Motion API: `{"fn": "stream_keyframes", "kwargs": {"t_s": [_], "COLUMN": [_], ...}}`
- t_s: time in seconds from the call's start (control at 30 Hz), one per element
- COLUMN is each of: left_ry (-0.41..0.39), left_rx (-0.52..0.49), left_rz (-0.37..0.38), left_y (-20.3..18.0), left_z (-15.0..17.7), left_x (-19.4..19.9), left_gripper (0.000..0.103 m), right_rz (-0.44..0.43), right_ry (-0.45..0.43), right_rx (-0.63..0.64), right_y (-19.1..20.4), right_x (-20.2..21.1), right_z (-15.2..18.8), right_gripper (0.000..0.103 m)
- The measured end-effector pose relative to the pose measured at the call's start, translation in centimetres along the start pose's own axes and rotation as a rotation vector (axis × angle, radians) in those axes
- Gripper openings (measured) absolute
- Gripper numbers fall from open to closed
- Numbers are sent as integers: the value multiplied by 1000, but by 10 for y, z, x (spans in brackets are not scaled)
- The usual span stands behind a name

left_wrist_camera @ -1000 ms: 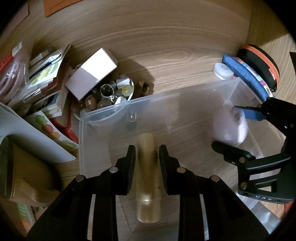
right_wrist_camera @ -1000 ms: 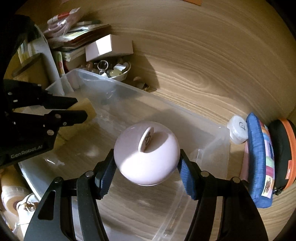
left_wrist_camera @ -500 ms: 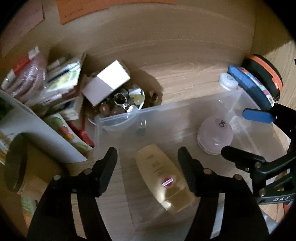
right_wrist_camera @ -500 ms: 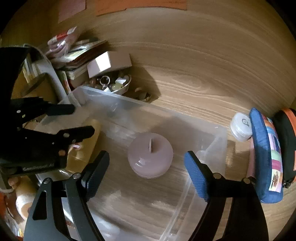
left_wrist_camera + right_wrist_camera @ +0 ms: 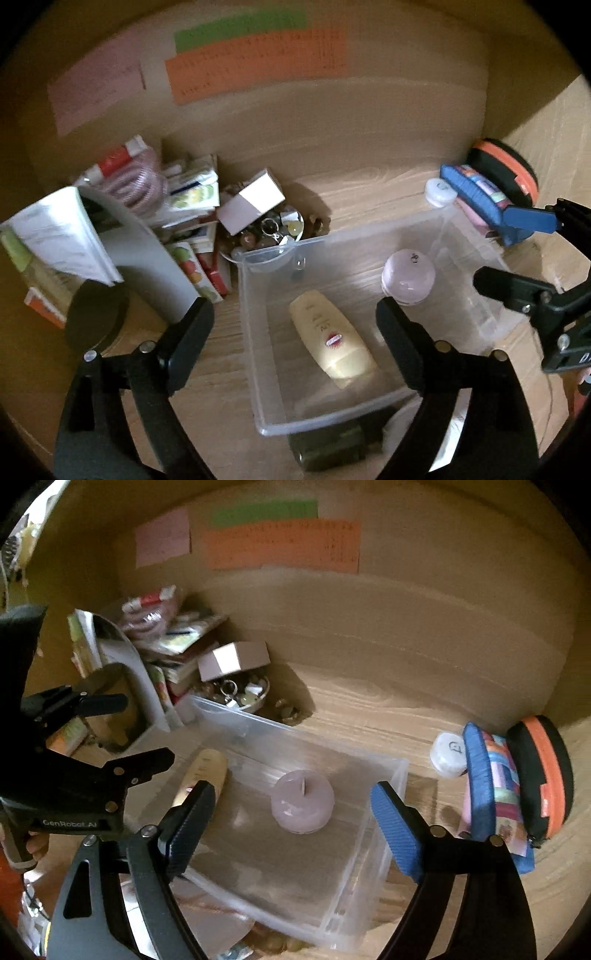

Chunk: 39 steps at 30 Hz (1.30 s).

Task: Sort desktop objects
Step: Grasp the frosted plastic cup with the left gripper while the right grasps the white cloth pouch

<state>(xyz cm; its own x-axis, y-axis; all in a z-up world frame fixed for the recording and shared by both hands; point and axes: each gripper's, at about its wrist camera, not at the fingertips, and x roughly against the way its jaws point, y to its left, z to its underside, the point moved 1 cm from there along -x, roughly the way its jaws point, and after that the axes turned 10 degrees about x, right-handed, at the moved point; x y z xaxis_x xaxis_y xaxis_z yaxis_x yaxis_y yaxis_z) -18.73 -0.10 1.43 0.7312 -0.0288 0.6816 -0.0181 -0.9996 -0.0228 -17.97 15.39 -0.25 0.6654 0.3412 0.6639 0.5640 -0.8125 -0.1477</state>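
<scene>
A clear plastic bin (image 5: 248,332) stands on the wooden desk. Inside it a yellow bottle (image 5: 330,343) lies on its side, and a pink round jar (image 5: 408,277) sits to its right. My left gripper (image 5: 295,314) hangs above the bin, its jaws opening wide; the bottle lies well below them, untouched. My right gripper (image 5: 517,251), with one blue pad, hovers over the bin's right end. In the right wrist view the right gripper (image 5: 291,794) is opening above the jar (image 5: 303,801), clear of it. There the left gripper (image 5: 144,731) is at the left over the bottle (image 5: 207,771).
A bowl of trinkets (image 5: 266,236) with a white box (image 5: 255,201) on it sits behind the bin, beside a pile of booklets (image 5: 192,192). A white cap (image 5: 439,192), a blue pouch (image 5: 480,192) and an orange-black case (image 5: 506,166) lie at the right.
Both grippers opened and let go: the bottle and the pink jar now rest in the bin. Both grippers rose and pulled back, so more of the desk and wall shows.
</scene>
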Motion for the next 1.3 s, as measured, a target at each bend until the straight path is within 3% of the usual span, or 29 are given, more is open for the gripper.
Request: {"fn": "stream_keyframes", "kwargs": {"t_s": [0.17, 0.27, 0.33, 0.53, 0.77, 1.0, 1.3], "left_ry": [-43, -62, -66, -48, -6, 52, 221], "left_rx": [23, 36, 46, 63, 62, 87, 162], "left_rz": [27, 42, 54, 75, 99, 143, 203], "left_y": [7, 12, 17, 24, 21, 19, 21], "left_z": [9, 18, 26, 55, 89, 118, 148], "left_x": [32, 49, 58, 71, 73, 68, 27], "left_gripper": [93, 97, 97, 97, 97, 97, 98], "right_rz": [19, 30, 44, 66, 42, -35, -86], "right_ry": [-53, -93, -123, -169, -143, -82, 8], "right_rx": [-5, -13, -13, 7, -2, -52, -56], "right_y": [2, 4, 7, 20, 36, 44, 59], "right_x": [34, 57, 72, 98, 96, 78, 49], "right_z": [4, 9, 14, 30, 55, 80, 103], "right_gripper": [85, 92, 100, 102, 102, 102, 102]}}
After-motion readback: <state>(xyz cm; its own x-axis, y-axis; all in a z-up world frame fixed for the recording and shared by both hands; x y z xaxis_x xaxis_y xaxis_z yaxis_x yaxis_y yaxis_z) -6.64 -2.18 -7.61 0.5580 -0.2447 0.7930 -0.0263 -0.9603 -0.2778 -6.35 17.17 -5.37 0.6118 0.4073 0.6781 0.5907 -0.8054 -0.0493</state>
